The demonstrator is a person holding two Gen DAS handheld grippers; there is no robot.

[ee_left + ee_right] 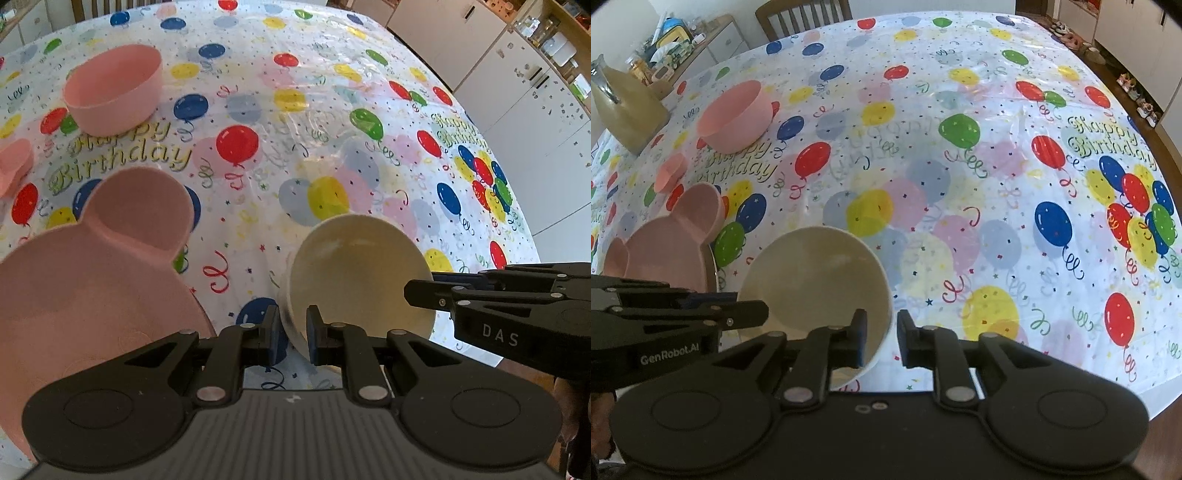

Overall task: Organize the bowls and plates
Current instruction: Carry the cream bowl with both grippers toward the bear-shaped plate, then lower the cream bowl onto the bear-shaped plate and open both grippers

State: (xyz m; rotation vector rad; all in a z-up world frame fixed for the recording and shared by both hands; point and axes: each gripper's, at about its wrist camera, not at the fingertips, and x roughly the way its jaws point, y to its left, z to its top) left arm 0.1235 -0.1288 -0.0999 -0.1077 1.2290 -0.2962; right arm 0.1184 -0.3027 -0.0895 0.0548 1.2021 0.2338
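Cream bowl [354,273]: stiff, light, slick; rim pinched at nine o'clock by left tongs [291,328], right tongs [881,341] loosely astride three o'clock.

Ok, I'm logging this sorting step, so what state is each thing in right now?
Cream bowl: empty, opening upward, rim between both claws.
Left claw: shut on that rim.
Right claw: open, straddling the rim with a gap showing.
Pink bowl: upright, empty, on the tablecloth.
Bear-shaped plate: face up, empty.
Small pink cup: upright, contents unclear.
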